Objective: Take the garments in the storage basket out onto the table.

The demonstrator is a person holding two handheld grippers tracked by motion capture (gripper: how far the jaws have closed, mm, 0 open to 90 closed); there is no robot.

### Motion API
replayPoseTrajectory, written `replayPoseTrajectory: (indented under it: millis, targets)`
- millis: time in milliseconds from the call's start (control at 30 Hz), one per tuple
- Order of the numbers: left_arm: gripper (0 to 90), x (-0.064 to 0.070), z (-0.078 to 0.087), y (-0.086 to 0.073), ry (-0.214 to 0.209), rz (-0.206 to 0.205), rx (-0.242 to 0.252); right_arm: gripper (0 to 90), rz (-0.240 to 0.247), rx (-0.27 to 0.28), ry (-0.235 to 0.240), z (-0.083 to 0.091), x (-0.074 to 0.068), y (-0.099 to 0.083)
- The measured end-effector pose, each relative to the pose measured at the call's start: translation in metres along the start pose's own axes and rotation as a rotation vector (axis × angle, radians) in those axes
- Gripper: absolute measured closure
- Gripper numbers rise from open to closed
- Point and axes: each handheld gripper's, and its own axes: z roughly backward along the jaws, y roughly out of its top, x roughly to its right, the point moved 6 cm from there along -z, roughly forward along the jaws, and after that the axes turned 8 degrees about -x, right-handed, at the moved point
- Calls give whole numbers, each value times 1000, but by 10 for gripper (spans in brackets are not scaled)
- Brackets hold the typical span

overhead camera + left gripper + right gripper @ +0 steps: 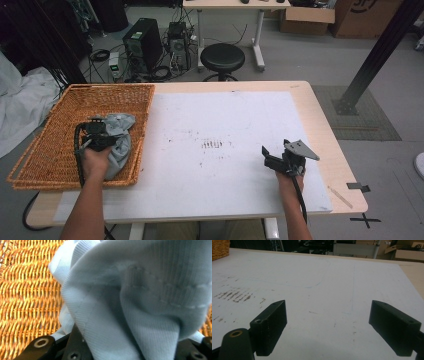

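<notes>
A pale grey-blue cloth (121, 137) lies bunched in the right half of a wicker basket (50, 135) at the table's left. My left gripper (98, 126) is inside the basket, shut on the cloth. In the left gripper view the cloth (140, 302) rises in folds from between the black jaw bases and hides the jaw tips, with basket weave (27, 297) behind it. My right gripper (272, 156) rests low over the white mat (225, 115) at the right front. Its jaws stand wide open with nothing between them, as the right gripper view shows (328, 315).
The white mat (312, 277) covers most of the wooden tabletop and bears dark scuff marks (212, 144) near its middle. Beyond the table's far edge stand a black stool (222, 57), computer towers (143, 44) and cables. A black post (380, 50) rises at the right.
</notes>
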Motion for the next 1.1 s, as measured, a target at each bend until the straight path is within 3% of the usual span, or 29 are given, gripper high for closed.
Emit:
replayPoseTrajectory:
  millis: [267,433,467,633,800,967,1100]
  targets:
    - [673,-7,13,2,-52,56,84,144,-3,4,4,0,0,0]
    - [674,-15,22,2,-97,106,146,144,-5,5,4,1,0,0]
    - [674,-18,26,2,-121,122,173,144,-6,6,4,1,1,0]
    - [675,-23,35,2,-172,122,224,144,-11,8,6,1,1,0]
    - [676,-32,50,6,-222,149,303,144,-12,10,6,1,1,0]
    - [677,-35,65,10,-245,124,352,144,-15,12,6,1,1,0]
    - [677,-39,73,10,-264,128,393,144,-17,15,6,2,2,0]
